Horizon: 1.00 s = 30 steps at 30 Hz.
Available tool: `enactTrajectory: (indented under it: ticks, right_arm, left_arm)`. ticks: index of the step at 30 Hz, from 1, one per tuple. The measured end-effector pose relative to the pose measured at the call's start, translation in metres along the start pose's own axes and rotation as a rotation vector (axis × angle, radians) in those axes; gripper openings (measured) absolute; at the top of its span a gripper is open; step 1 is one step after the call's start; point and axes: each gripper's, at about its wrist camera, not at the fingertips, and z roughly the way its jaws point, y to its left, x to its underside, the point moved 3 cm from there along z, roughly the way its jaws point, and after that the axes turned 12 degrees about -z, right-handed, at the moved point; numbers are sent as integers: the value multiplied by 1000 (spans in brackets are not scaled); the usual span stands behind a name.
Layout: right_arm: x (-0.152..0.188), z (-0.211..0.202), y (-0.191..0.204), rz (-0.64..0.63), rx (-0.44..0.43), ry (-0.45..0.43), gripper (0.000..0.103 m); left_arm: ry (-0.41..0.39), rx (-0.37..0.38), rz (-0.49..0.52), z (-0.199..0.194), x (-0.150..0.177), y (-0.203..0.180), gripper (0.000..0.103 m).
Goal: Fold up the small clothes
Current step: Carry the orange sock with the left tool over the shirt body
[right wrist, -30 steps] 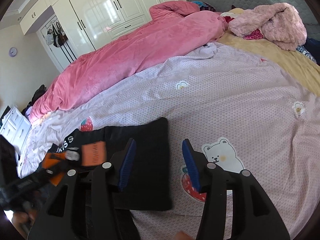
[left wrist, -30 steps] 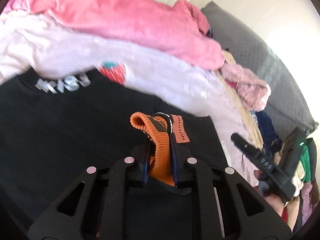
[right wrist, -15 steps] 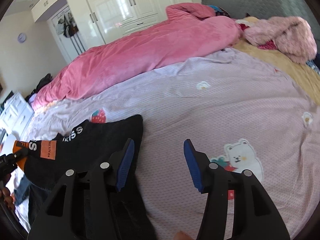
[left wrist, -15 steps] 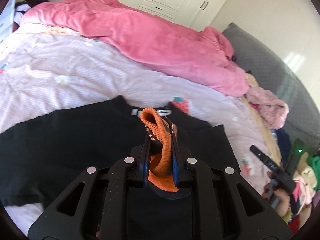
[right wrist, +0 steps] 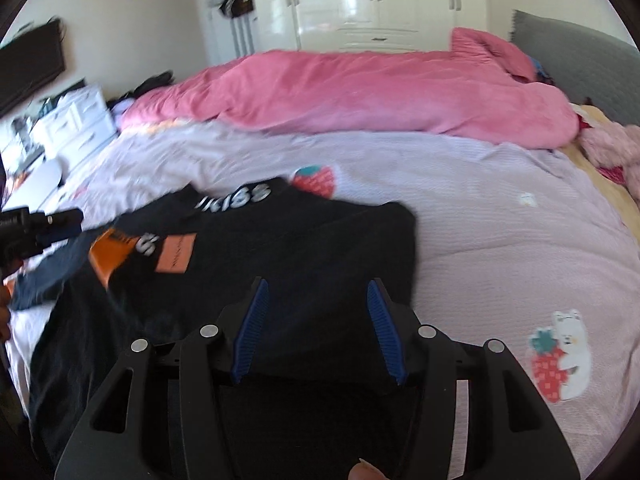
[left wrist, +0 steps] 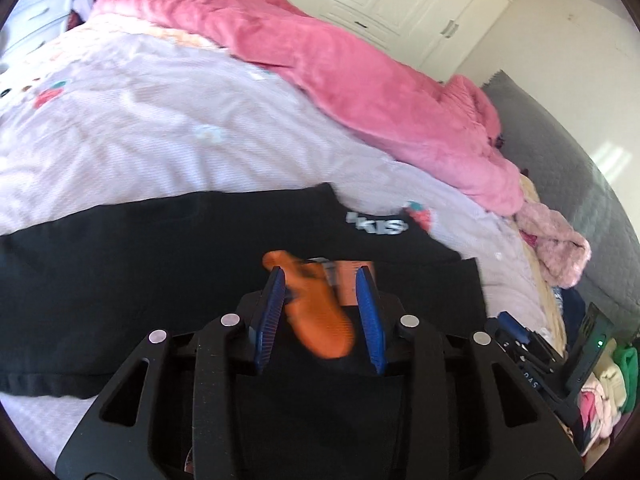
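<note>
Black top (right wrist: 280, 248) lay spread on bed (right wrist: 500, 216): soft, limp, light; best pinched at hems. Left gripper (left wrist: 320, 296) had just been opening, orange cuff (left wrist: 320, 316) loose between fingers. Right gripper (right wrist: 316, 316) open, empty.

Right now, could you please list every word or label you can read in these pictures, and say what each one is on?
"KISS", white letters, partly cut off at the start: on the black garment near its neckline.
Small print on the orange patch: too blurred to read.
Lettering on the right gripper's body: too small to read.
</note>
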Motion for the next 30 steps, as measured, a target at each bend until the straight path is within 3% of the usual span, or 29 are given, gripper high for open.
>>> enactTrajectory:
  ticks: [6,12,16,22,26,30]
  right_arm:
    - [6,16,8,-26,22,52,51]
    - [15,25,-3,18,23,91,51]
    - [16,27,-3,18,18,97,53]
    - [15,26,-3,13,14,98,56]
    - [15,27,-4,26,7,100,56]
    - [15,26,-4,24,8,101,56]
  left_arm:
    - [38,-71,-41,13,2,38,25]
    - [141,23,-138,44,5,35,25]
    - [179,66,-151,58,6,19,28]
    - [242,77,-155,74,13,3,37]
    - [266,54,-123,82,18,-8,38]
    - [268,-21,-78,93,17,-8,36]
